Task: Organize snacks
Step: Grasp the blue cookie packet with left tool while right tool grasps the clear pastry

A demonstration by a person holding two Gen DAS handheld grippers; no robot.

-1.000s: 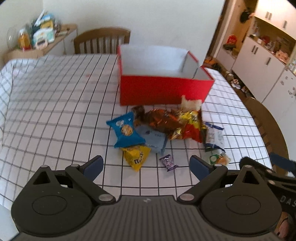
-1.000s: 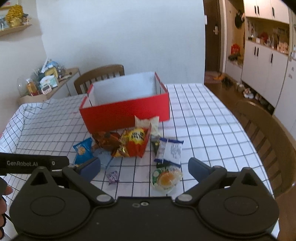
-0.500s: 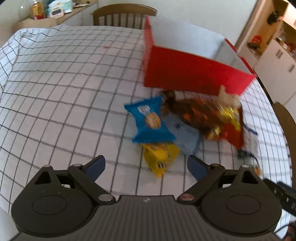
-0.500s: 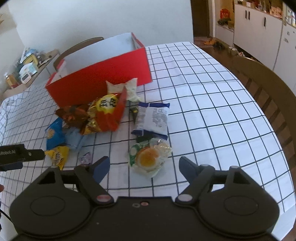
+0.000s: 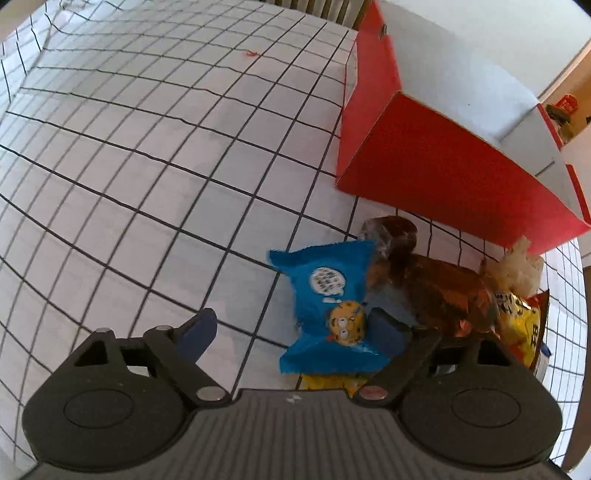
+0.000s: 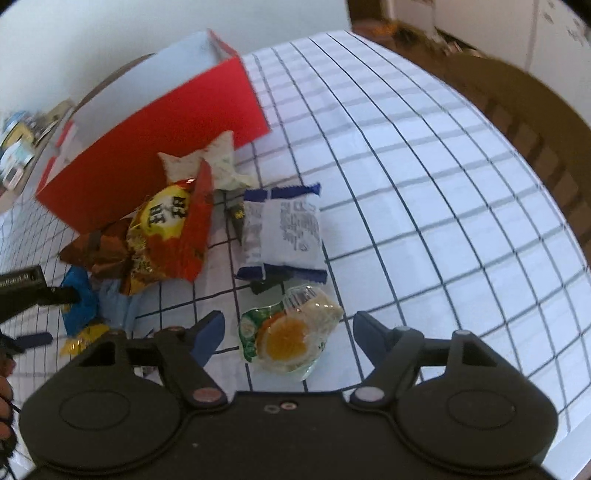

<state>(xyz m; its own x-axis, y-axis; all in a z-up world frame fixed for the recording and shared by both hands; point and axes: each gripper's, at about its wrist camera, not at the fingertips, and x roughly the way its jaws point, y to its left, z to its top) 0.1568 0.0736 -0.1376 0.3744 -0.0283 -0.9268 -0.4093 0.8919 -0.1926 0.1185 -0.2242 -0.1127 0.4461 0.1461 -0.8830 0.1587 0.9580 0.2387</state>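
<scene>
bench has a white cloth with a black grid over it, filling most of both frames. plain pale wall along the top. wooden chair at the right edge of the right wrist view, white cabinets in the upper right corner, cluttered shelf blurred at far left.

"GenRobot.AI" is partly read in white on the black bar of the left gripper, at the right wrist view's left edge. Large characters on the red-yellow snack bag and print on the white-blue packet are not legible.
</scene>
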